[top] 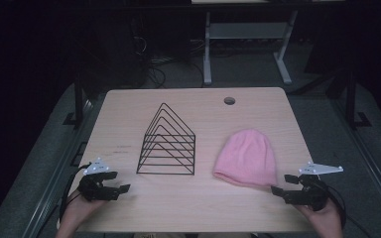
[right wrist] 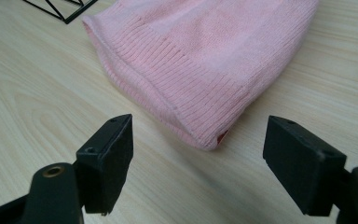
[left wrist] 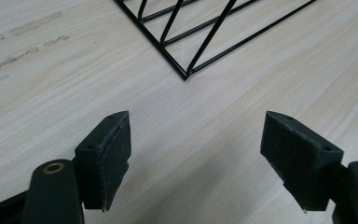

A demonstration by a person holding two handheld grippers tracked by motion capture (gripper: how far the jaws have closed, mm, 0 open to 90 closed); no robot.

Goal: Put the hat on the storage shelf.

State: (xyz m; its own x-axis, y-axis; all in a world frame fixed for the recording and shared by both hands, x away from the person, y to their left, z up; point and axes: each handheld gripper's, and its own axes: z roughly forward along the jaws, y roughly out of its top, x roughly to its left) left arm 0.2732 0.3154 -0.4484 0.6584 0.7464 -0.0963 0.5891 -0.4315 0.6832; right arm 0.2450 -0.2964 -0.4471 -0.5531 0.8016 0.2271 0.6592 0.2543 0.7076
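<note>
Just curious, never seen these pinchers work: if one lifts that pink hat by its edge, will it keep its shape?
Probably not. The pink hat is ribbed knit lying flat, so it would likely droop. It looks light, and its ribbing should grip well. The right gripper is open near its rim.

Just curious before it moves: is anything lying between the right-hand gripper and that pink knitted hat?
Nothing: in the right gripper view, bare pale wooden tabletop separates the open right gripper from the pink knitted hat.
</note>
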